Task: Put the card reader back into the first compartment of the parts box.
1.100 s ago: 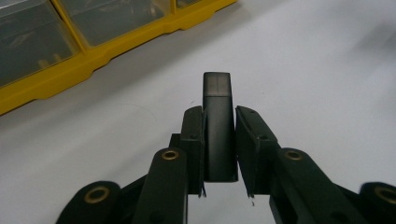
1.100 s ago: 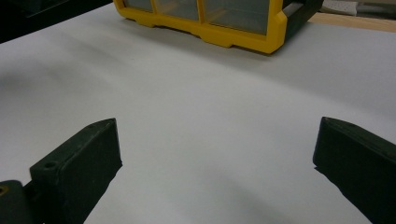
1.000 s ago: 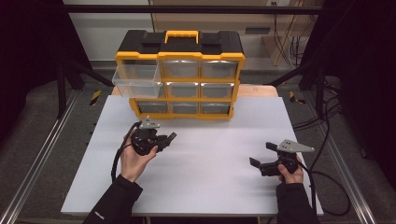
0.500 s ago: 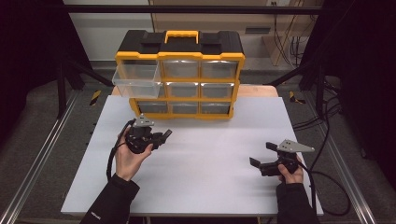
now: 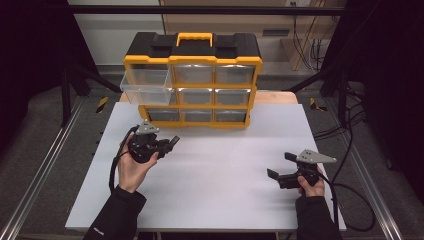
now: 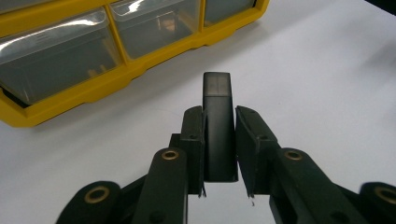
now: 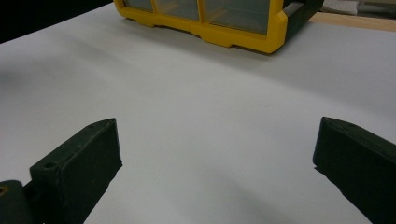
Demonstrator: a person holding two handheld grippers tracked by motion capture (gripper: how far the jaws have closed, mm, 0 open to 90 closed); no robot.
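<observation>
Quick count: one yellow-and-black organizer (image 5: 192,80) with nine clear drawers in a three-by-three grid, two grippers, and one small black block (image 6: 217,126).

The organizer sits at the 12 o'clock end of the white counter (image 5: 220,170). Its top-left drawer (image 5: 145,85) is pulled out past the frame; the other eight sit flush. Whether anything is inside them is hard to tell, the plastic just shows glare.

The left gripper (image 5: 167,143) is around 9 o'clock on the counter, just in front of the organizer's bottom row, and its jaws are clamped on the black block. In the left gripper view the block stands upright between the pads, its top poking out beyond them, its lower end lost in the gap behind the pads. In the high view the block is too small to pick out from the gripper.

The right gripper (image 5: 281,166) is at about 4 o'clock, well apart from everything, jaws spread wide with nothing but bare counter between them. Both jaws are cut off at the frame edges in the right gripper view.
</observation>
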